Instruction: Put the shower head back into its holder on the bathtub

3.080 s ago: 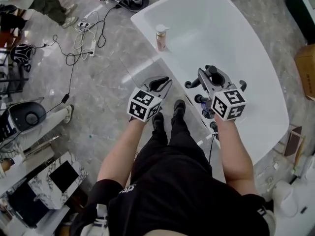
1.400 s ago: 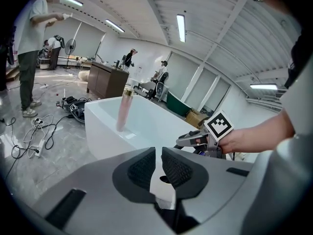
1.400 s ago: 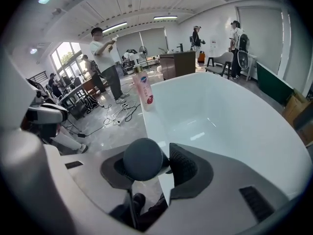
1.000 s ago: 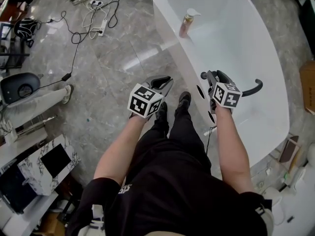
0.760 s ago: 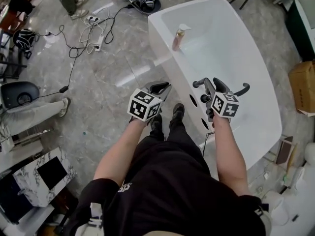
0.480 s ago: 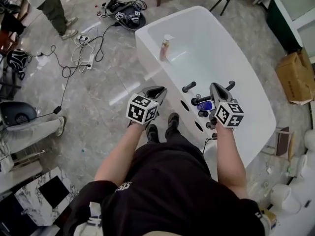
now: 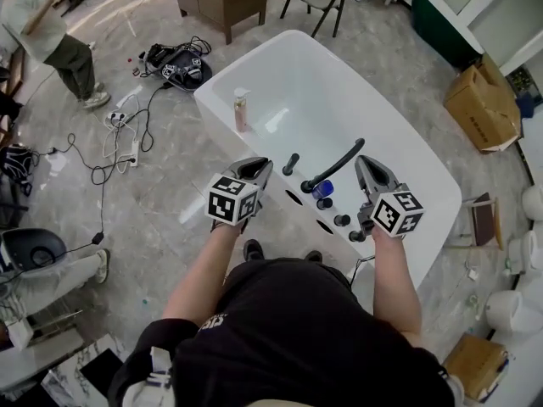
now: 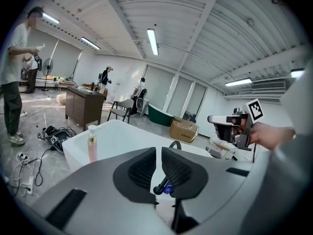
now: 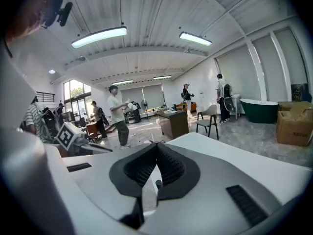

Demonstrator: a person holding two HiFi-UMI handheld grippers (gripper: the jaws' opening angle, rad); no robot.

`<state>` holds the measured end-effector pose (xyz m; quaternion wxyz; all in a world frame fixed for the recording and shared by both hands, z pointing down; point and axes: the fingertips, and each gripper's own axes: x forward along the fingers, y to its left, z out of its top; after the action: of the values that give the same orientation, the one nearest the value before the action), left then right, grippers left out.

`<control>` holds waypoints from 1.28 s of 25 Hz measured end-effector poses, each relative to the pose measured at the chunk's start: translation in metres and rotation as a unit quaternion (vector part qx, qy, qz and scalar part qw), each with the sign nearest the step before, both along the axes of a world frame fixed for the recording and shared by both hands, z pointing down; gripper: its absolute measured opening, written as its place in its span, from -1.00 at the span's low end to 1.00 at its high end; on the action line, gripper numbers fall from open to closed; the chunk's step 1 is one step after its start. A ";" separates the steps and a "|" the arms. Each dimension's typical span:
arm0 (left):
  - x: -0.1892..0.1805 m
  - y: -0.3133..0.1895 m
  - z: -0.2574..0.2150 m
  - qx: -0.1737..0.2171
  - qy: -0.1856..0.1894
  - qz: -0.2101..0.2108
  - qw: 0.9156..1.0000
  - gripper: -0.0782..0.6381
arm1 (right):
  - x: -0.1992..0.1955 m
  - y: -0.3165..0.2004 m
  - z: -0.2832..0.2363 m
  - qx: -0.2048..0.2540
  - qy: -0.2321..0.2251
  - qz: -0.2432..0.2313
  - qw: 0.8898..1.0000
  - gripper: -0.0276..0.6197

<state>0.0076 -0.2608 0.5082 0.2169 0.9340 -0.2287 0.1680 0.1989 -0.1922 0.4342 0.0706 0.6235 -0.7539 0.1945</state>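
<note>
Since a second earlier the right gripper (image 7: 366, 164) had come away from the shower head (image 7: 337, 164) and lifted clear of the bathtub (image 7: 356, 100), and the left gripper (image 7: 260, 168) had risen too. The right gripper's jaws had just been closing and met at their tips with nothing between them. The left gripper's jaws were all but closed, with only a thin slit between the pads and nothing in it. The shower head sat among the black fittings on the bathtub's near rim. Its lower end was beside a blue piece (image 7: 322, 190) and its curved black body slanted out over the basin, free of both grippers. A pump bottle (image 7: 241, 110) stood upright on the bathtub's left rim, well apart from the fittings
</note>
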 end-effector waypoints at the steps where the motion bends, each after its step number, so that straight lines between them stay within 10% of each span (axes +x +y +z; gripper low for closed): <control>1: 0.008 0.002 -0.007 0.006 0.000 0.001 1.000 -0.65 | 0.002 0.007 -0.008 0.011 0.007 -0.015 1.000 -0.87; 9: 0.098 0.008 -0.046 0.047 -0.003 0.002 0.999 -0.65 | 0.054 0.068 -0.072 0.107 0.045 -0.088 0.989 -0.87; 18: 0.166 0.028 -0.087 0.104 -0.018 0.014 0.994 -0.65 | 0.132 0.095 -0.104 0.156 0.048 -0.042 0.986 -0.88; 32: 0.176 0.034 -0.142 0.165 -0.006 0.008 0.986 -0.67 | 0.142 0.103 -0.118 0.165 0.038 -0.004 0.986 -0.88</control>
<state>0.1831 -0.2264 0.3664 0.0573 0.9579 -0.2470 0.1348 0.3411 -0.0888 0.3165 -0.0040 0.6308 -0.7747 0.0437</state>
